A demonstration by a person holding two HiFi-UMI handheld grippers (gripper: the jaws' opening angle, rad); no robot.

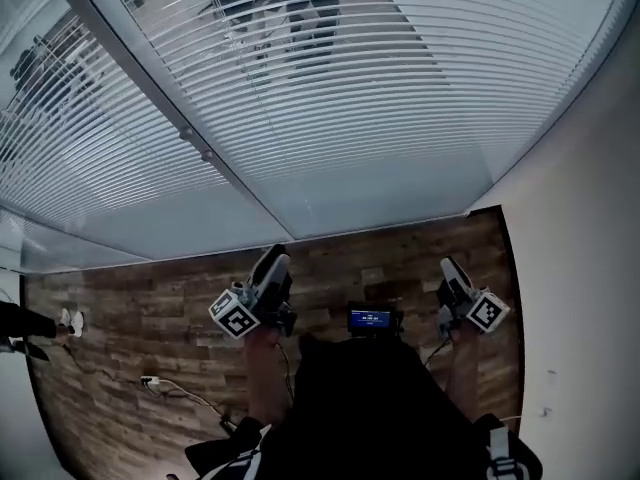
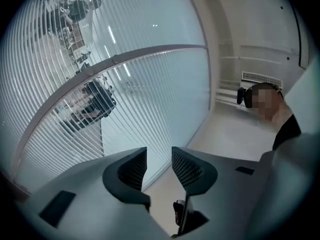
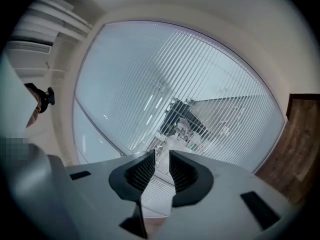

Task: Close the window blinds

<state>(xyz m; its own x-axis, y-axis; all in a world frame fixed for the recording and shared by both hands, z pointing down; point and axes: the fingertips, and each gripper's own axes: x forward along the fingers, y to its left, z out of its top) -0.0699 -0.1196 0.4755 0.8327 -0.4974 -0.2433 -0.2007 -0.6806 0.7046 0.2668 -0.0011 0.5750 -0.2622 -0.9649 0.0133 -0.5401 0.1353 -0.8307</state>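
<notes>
White slatted blinds [image 1: 330, 78] hang over a large glass wall in front of me, split by a slanting frame bar [image 1: 170, 118]. Dark shapes behind the glass show through the slats. In the head view both grippers are held low over the floor, clear of the blinds. My left gripper [image 1: 274, 260] is open, and in its own view the left gripper [image 2: 159, 156] has nothing between its pads, with the blinds [image 2: 130, 99] beyond. My right gripper [image 1: 447, 266] points at the blinds [image 3: 200, 94]. In its own view the right gripper [image 3: 161, 160] stands a little apart and empty.
Below the glass is a wood-plank floor [image 1: 150, 308]. A white wall [image 1: 580, 268] closes the right side. A cable [image 1: 175, 388] trails over the floor at the lower left. A small device with a blue screen [image 1: 370, 318] sits at my chest. Someone's shoes [image 1: 68, 320] show at the far left.
</notes>
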